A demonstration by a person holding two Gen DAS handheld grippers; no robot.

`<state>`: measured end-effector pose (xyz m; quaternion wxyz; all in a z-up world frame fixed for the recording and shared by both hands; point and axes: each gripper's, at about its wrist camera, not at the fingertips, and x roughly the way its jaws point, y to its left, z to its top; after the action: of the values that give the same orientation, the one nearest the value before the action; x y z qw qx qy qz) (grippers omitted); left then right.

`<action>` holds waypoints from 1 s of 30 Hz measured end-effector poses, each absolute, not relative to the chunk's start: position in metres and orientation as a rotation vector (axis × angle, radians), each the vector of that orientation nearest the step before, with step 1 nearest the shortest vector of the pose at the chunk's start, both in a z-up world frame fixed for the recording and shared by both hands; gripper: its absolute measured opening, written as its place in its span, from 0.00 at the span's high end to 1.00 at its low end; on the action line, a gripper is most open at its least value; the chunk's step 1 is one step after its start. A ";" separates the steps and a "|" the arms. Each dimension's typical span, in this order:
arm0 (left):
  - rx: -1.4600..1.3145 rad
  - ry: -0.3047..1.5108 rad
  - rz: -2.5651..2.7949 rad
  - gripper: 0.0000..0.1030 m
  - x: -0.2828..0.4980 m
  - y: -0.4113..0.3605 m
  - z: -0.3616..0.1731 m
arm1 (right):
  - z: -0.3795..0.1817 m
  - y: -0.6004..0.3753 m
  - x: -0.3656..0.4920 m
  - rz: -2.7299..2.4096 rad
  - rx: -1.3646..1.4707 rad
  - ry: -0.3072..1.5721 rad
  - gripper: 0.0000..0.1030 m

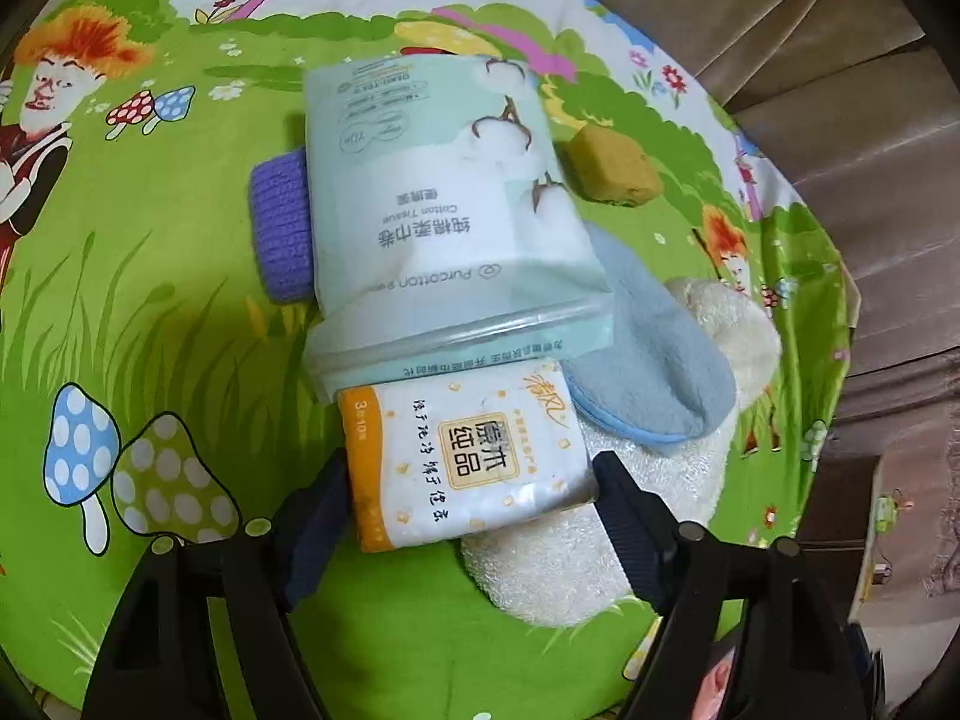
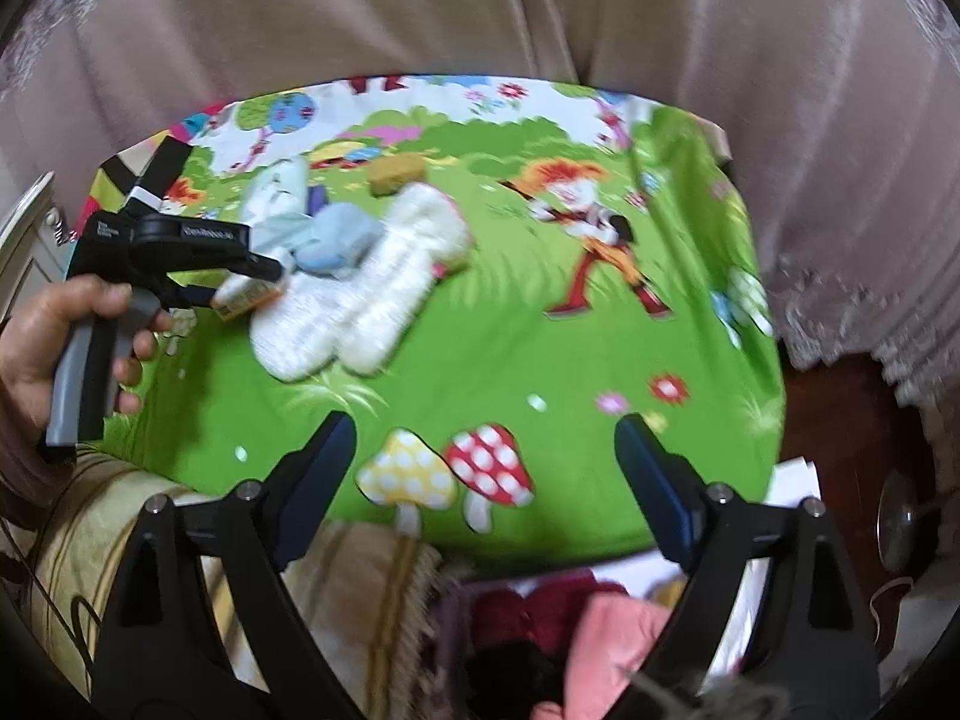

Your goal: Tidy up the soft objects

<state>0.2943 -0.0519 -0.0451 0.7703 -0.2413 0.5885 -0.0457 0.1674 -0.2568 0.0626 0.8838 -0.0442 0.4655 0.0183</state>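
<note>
A small yellow-and-white tissue pack [image 1: 474,456] lies partly on a white fluffy cloth [image 1: 570,564]. My left gripper [image 1: 468,474] is shut on it, with a pad against each short side. Behind it lie a pale green cotton-tissue bag [image 1: 444,204], a purple knit piece [image 1: 282,228], a blue fleece piece [image 1: 654,360] and a yellow sponge [image 1: 612,171]. The blurred right wrist view shows the same pile [image 2: 360,276] at the mat's far left, with the left gripper [image 2: 264,276] on it. My right gripper [image 2: 486,456] stands open over printed mushrooms, with nothing between its fingers.
Everything lies on a green cartoon-print mat [image 1: 150,300]. Beige draped fabric [image 2: 480,6] surrounds the mat's far edge. A person's hand [image 2: 48,336] holds the left gripper's handle. Below the near edge are a tasselled cushion [image 2: 360,588] and red and pink clothes [image 2: 570,630].
</note>
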 end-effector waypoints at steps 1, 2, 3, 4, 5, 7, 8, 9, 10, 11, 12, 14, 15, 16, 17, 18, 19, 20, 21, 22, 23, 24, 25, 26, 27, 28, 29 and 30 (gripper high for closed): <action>-0.529 1.270 -0.106 0.24 0.294 -0.050 -0.043 | 0.063 -0.251 0.173 0.050 -0.100 0.961 0.11; -0.536 1.260 -0.113 0.24 0.288 -0.044 -0.040 | 0.062 -0.242 0.180 0.067 -0.107 0.954 0.11; -0.554 1.250 -0.119 0.24 0.282 -0.037 -0.037 | 0.061 -0.236 0.185 0.080 -0.110 0.952 0.10; -0.576 1.243 -0.123 0.24 0.278 -0.030 -0.035 | 0.060 -0.227 0.193 0.102 -0.114 0.949 0.09; -0.600 1.228 -0.127 0.24 0.271 -0.021 -0.031 | 0.060 -0.221 0.198 0.114 -0.118 0.948 0.08; -0.608 1.202 -0.126 0.24 0.260 -0.010 -0.024 | 0.056 -0.203 0.212 0.145 -0.138 0.948 0.07; -0.618 1.187 -0.123 0.24 0.255 -0.002 -0.021 | 0.054 -0.193 0.219 0.165 -0.148 0.944 0.06; -0.635 1.172 -0.120 0.24 0.249 0.006 -0.018 | 0.052 -0.184 0.225 0.177 -0.158 0.942 0.05; -0.644 1.161 -0.113 0.24 0.244 0.012 -0.016 | 0.050 -0.174 0.231 0.186 -0.166 0.941 0.05; -0.651 1.146 -0.106 0.24 0.238 0.018 -0.014 | 0.048 -0.163 0.239 0.204 -0.172 0.936 0.05; -0.662 1.131 -0.098 0.24 0.232 0.026 -0.012 | 0.046 -0.152 0.246 0.220 -0.180 0.929 0.05; -0.691 1.103 -0.081 0.24 0.223 0.039 -0.010 | 0.042 -0.132 0.259 0.238 -0.208 0.916 0.04; -0.699 1.093 -0.075 0.24 0.220 0.044 -0.009 | 0.040 -0.123 0.265 0.251 -0.215 0.910 0.04; -0.709 1.082 -0.067 0.24 0.219 0.050 -0.008 | 0.037 -0.115 0.272 0.261 -0.224 0.907 0.04; -0.722 1.072 -0.058 0.24 0.216 0.056 -0.007 | 0.033 -0.105 0.281 0.267 -0.234 0.909 0.04; -0.736 1.061 -0.049 0.24 0.213 0.063 -0.007 | 0.029 -0.097 0.288 0.276 -0.238 0.913 0.03; -0.744 1.052 -0.043 0.24 0.212 0.067 -0.007 | 0.024 -0.087 0.298 0.291 -0.241 0.920 0.03; -0.752 1.043 -0.035 0.24 0.212 0.072 -0.007 | 0.020 -0.081 0.305 0.295 -0.248 0.925 0.03; -0.762 1.034 -0.027 0.24 0.210 0.077 -0.007 | 0.015 -0.074 0.313 0.301 -0.256 0.933 0.03; -0.769 1.028 -0.024 0.24 0.211 0.079 -0.007 | 0.009 -0.066 0.323 0.305 -0.267 0.945 0.03; -0.776 1.023 -0.024 0.24 0.211 0.082 -0.008 | 0.005 -0.061 0.329 0.306 -0.272 0.950 0.03; -0.780 1.017 -0.023 0.24 0.211 0.084 -0.008 | 0.000 -0.057 0.336 0.305 -0.274 0.957 0.03; -0.785 1.013 -0.021 0.24 0.207 0.087 -0.008 | -0.004 -0.053 0.343 0.303 -0.275 0.966 0.03; -0.792 1.011 -0.021 0.24 0.208 0.088 -0.008 | -0.010 -0.049 0.351 0.294 -0.282 0.976 0.03; -0.799 1.009 -0.023 0.24 0.208 0.089 -0.009 | -0.014 -0.047 0.357 0.284 -0.288 0.986 0.03; -0.803 1.010 -0.025 0.24 0.207 0.090 -0.010 | -0.018 -0.046 0.362 0.279 -0.292 0.995 0.03; -0.807 1.011 -0.025 0.24 0.207 0.090 -0.010 | -0.023 -0.043 0.368 0.277 -0.297 1.007 0.03; -0.811 1.011 -0.026 0.24 0.208 0.089 -0.012 | -0.028 -0.041 0.372 0.274 -0.305 1.015 0.03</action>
<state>0.2080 0.0895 -0.0115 0.7971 -0.3776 0.4710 -0.0121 0.3721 -0.0412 -0.0276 0.8540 -0.1448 0.4825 0.1303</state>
